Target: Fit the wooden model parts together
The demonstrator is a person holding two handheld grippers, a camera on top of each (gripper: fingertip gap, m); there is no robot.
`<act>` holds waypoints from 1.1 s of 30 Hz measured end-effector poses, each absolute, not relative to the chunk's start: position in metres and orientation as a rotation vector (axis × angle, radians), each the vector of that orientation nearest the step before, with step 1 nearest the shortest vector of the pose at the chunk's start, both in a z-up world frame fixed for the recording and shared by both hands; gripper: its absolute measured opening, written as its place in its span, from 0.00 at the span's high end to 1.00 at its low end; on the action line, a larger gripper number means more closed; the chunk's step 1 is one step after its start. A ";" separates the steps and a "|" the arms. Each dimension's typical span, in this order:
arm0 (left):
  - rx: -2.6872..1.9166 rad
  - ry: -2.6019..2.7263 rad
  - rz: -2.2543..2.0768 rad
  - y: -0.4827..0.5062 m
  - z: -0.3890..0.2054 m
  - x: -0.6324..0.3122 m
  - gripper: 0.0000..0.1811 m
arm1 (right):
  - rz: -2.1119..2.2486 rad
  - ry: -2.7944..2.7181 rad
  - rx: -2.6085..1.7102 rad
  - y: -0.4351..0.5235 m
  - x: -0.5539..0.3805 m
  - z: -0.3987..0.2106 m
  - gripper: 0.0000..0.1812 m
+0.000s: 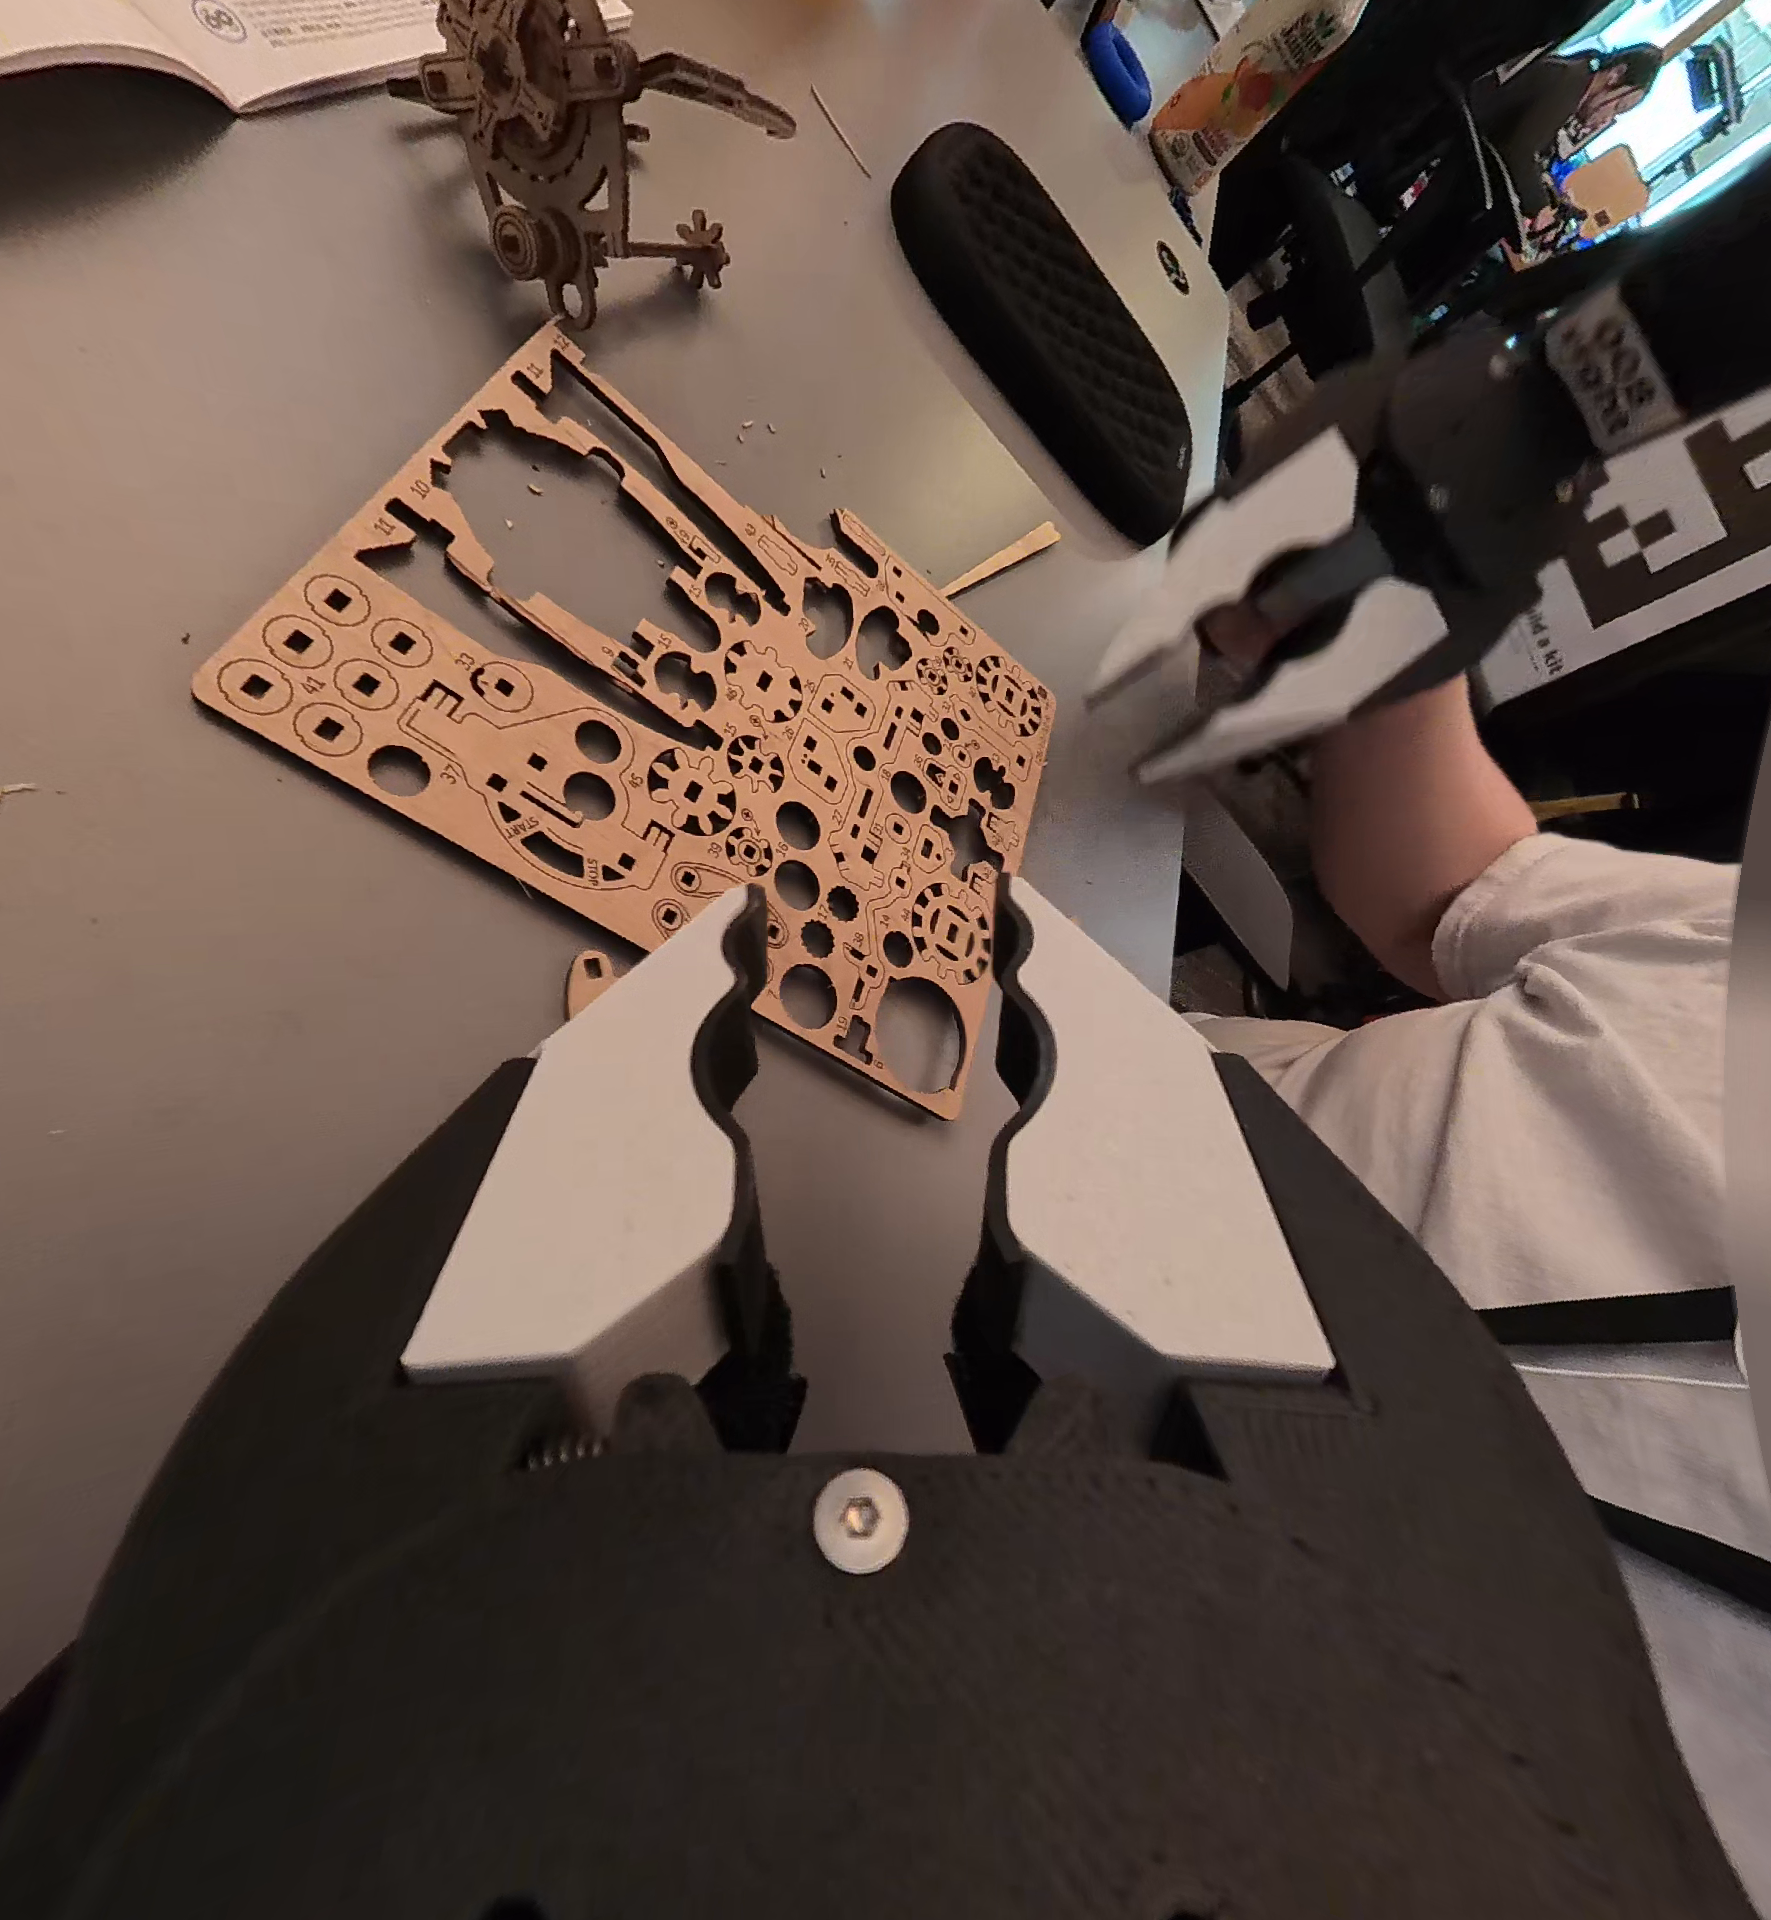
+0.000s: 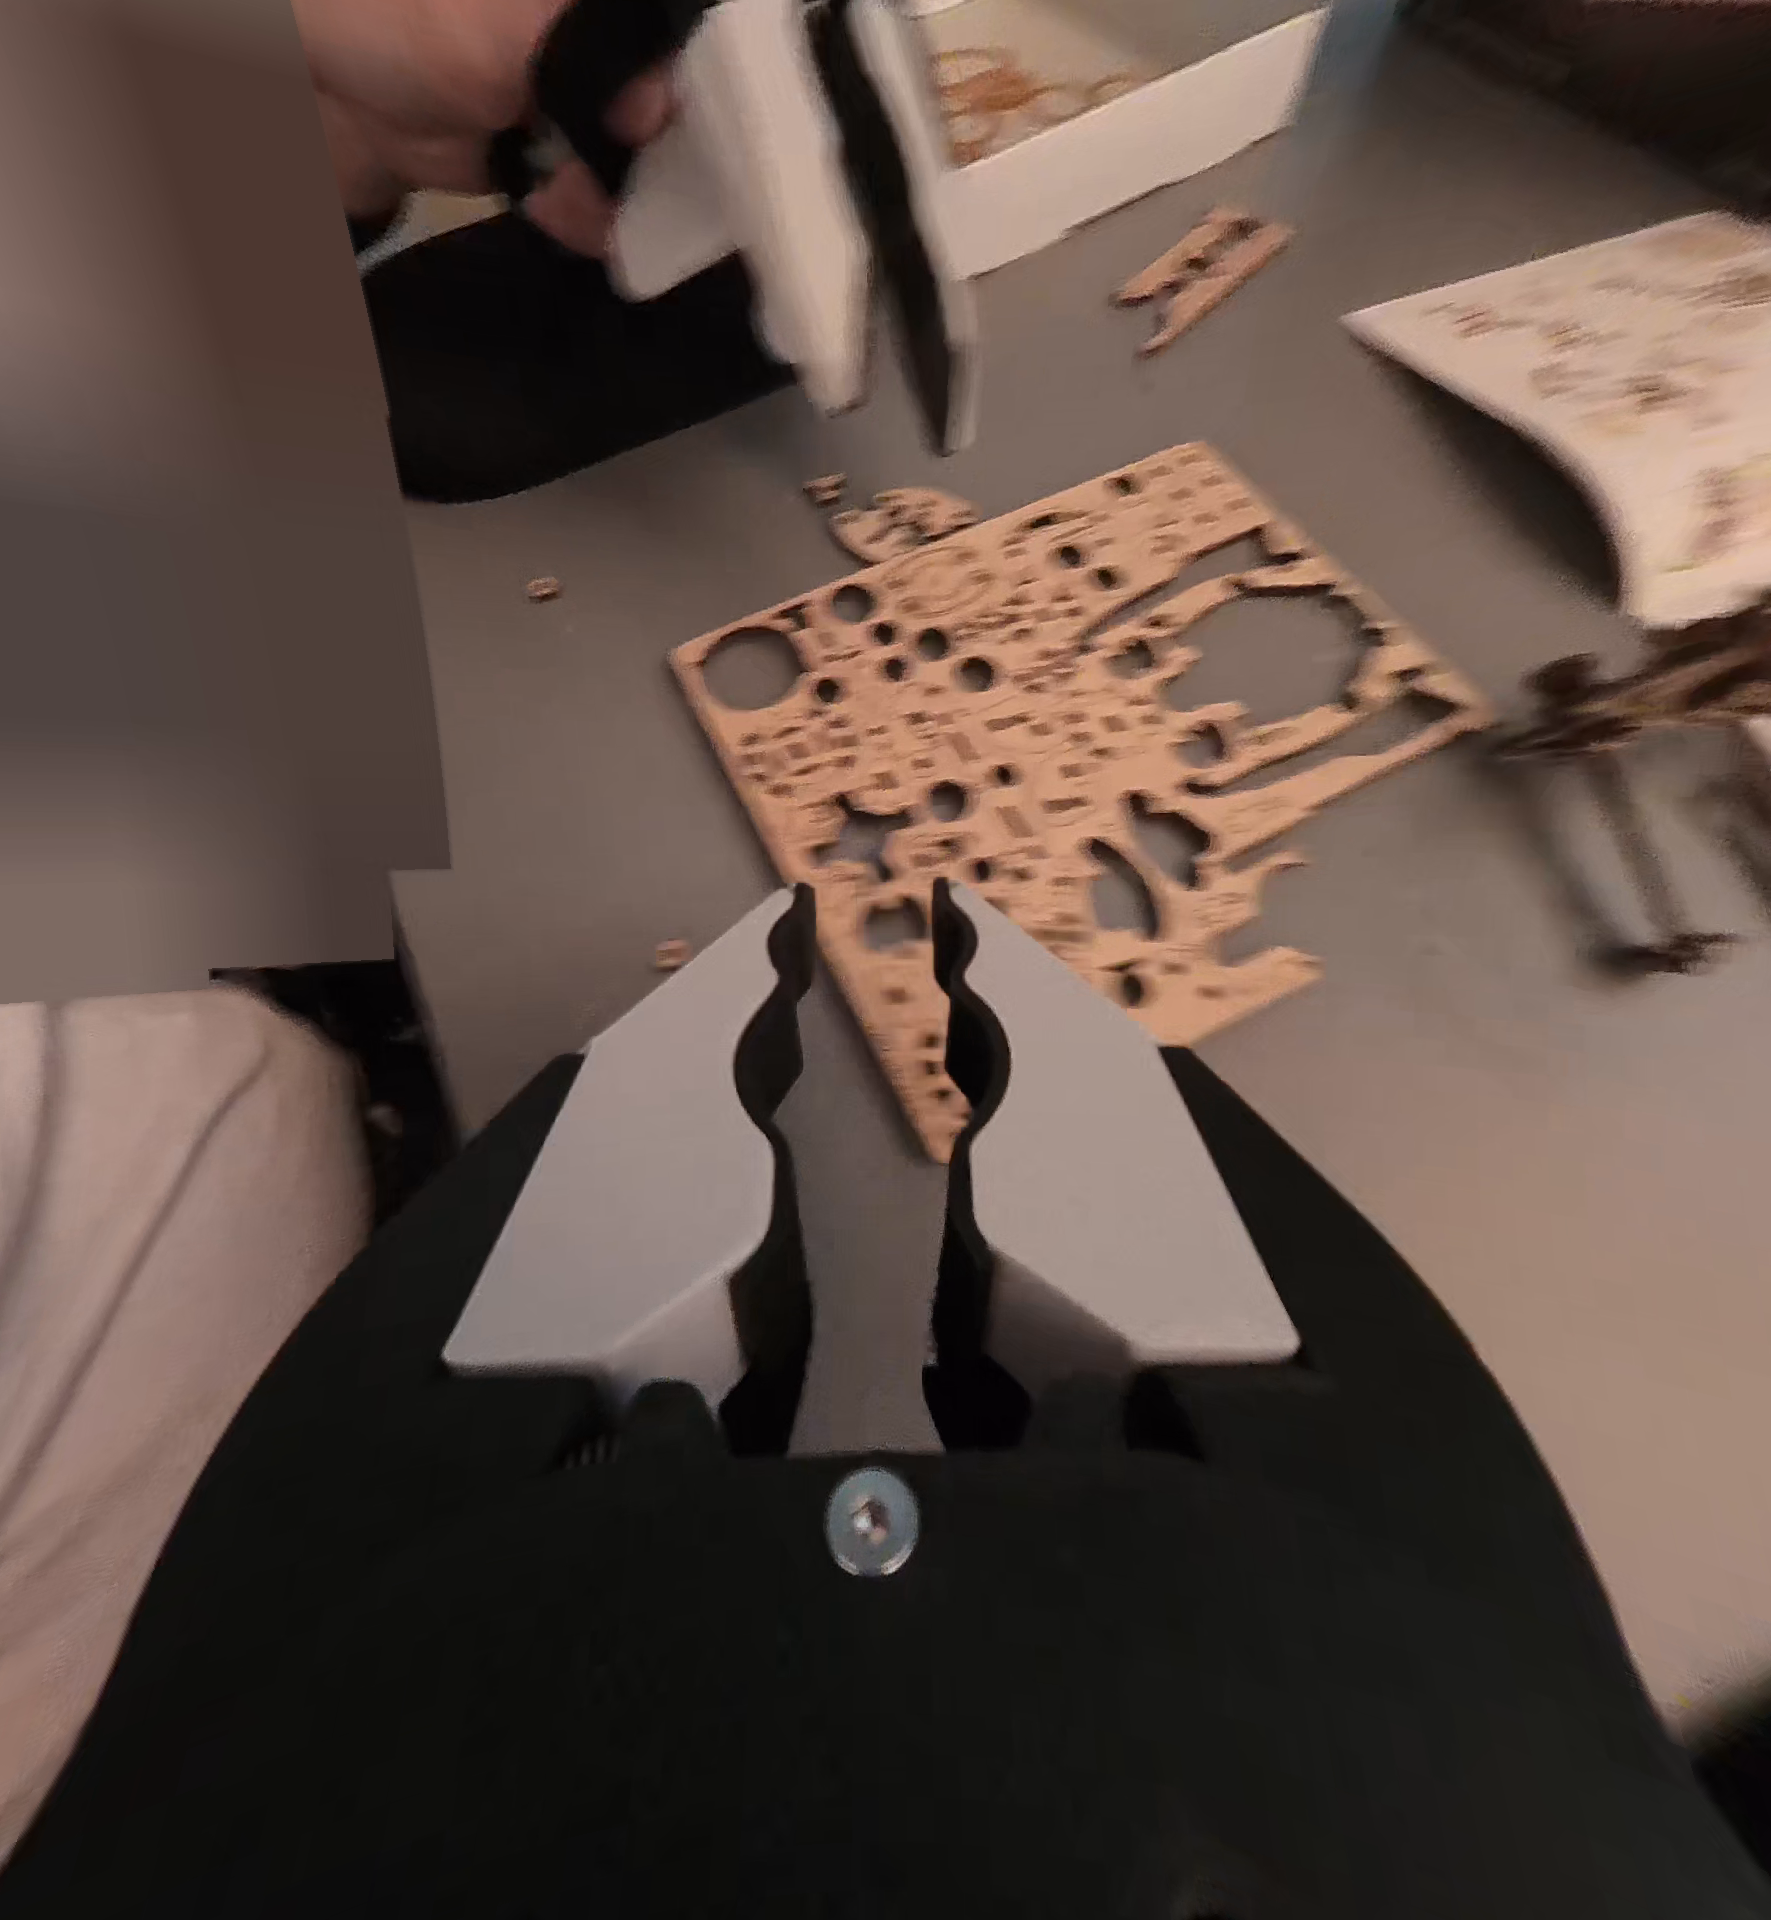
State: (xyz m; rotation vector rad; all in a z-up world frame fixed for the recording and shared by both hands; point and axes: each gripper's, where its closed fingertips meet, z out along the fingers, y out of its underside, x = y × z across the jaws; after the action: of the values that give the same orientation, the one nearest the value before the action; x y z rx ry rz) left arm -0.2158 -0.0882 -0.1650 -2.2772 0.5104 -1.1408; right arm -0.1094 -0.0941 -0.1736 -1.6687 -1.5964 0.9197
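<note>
The left tongs (image 1: 876,904) and right tongs (image 2: 870,904) are both apart and empty, above the near edge of the wooden parts sheet (image 1: 590,665) lying flat on the table (image 1: 133,935). Only the left view shows the half-built model (image 1: 548,145) clearly and the black case (image 1: 1042,332) at the table edge. Only the right view shows a white box (image 2: 1120,125).

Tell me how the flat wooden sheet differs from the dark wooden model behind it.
The flat wooden sheet is pale and lies flat, full of holes where parts came out; the dark wooden model is browner, assembled and stands upright. Both rest on the grey table, and neither gripper holds them.
</note>
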 end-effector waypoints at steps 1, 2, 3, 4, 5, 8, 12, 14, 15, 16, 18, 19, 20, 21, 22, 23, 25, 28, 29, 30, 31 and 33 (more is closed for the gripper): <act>-2.277 0.514 -1.141 -0.089 -0.165 -0.215 0.77 | 0.876 -1.556 -1.696 -0.076 -0.108 -0.171 0.89; -2.277 0.517 -1.140 -0.089 -0.165 -0.214 0.77 | 0.851 -1.532 -1.731 -0.062 -0.109 -0.171 0.88; -2.277 0.518 -1.138 -0.089 -0.166 -0.214 0.77 | 0.844 -1.533 -1.758 -0.052 -0.111 -0.173 0.88; -2.278 0.519 -1.137 -0.089 -0.166 -0.214 0.77 | 0.829 -1.544 -1.779 -0.043 -0.114 -0.176 0.88; -2.281 0.520 -1.136 -0.089 -0.167 -0.213 0.77 | 0.791 -1.560 -1.794 -0.033 -0.116 -0.181 0.88; -2.290 0.511 -1.142 -0.088 -0.171 -0.214 0.77 | 0.690 -1.598 -1.897 -0.009 -0.120 -0.199 0.87; -2.296 0.510 -1.163 -0.089 -0.173 -0.212 0.77 | 0.790 -1.575 -2.036 -0.006 -0.138 -0.206 0.86; -2.298 0.517 -1.163 -0.090 -0.173 -0.210 0.77 | 0.731 -1.634 -2.020 -0.006 -0.143 -0.211 0.86; -2.298 0.519 -1.161 -0.090 -0.173 -0.210 0.77 | 0.674 -1.654 -2.013 -0.003 -0.144 -0.214 0.86; -2.297 0.520 -1.160 -0.090 -0.173 -0.210 0.77 | 0.629 -1.666 -2.014 -0.001 -0.144 -0.216 0.85; -2.296 0.521 -1.164 -0.091 -0.172 -0.210 0.77 | 0.640 -1.669 -2.041 -0.002 -0.146 -0.216 0.86; -2.295 0.520 -1.166 -0.091 -0.172 -0.210 0.77 | 0.644 -1.676 -2.070 -0.003 -0.145 -0.218 0.85; -2.294 0.519 -1.167 -0.091 -0.172 -0.210 0.77 | 0.652 -1.672 -2.090 -0.003 -0.144 -0.218 0.85; -2.295 0.519 -1.167 -0.091 -0.172 -0.210 0.77 | 0.674 -1.676 -2.102 -0.006 -0.144 -0.217 0.85; -2.295 0.520 -1.167 -0.092 -0.171 -0.210 0.77 | 0.684 -1.675 -2.111 -0.007 -0.144 -0.218 0.85; -2.294 0.521 -1.167 -0.092 -0.171 -0.210 0.77 | 0.682 -1.678 -2.103 -0.007 -0.145 -0.218 0.85; -2.291 0.524 -1.167 -0.092 -0.170 -0.209 0.77 | 0.630 -1.694 -2.062 -0.004 -0.145 -0.219 0.88; -2.289 0.524 -1.166 -0.092 -0.170 -0.209 0.77 | 0.560 -1.716 -2.002 -0.005 -0.146 -0.219 0.89; -2.288 0.522 -1.167 -0.092 -0.170 -0.210 0.77 | 0.557 -1.712 -1.993 -0.007 -0.147 -0.218 0.89; -2.286 0.519 -1.170 -0.091 -0.169 -0.210 0.77 | 0.566 -1.703 -1.991 -0.010 -0.147 -0.216 0.89; -2.283 0.516 -1.175 -0.091 -0.169 -0.210 0.77 | 0.575 -1.690 -1.988 -0.012 -0.147 -0.214 0.89; -2.263 0.512 -1.196 -0.091 -0.164 -0.210 0.77 | 0.607 -1.671 -1.978 -0.017 -0.147 -0.209 0.89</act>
State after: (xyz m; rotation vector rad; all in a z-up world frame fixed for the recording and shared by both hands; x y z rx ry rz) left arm -0.2097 -0.0912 -0.1643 -2.2629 0.5117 -1.1956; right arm -0.1471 -0.0168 -0.2090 -1.9784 -1.6705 0.6073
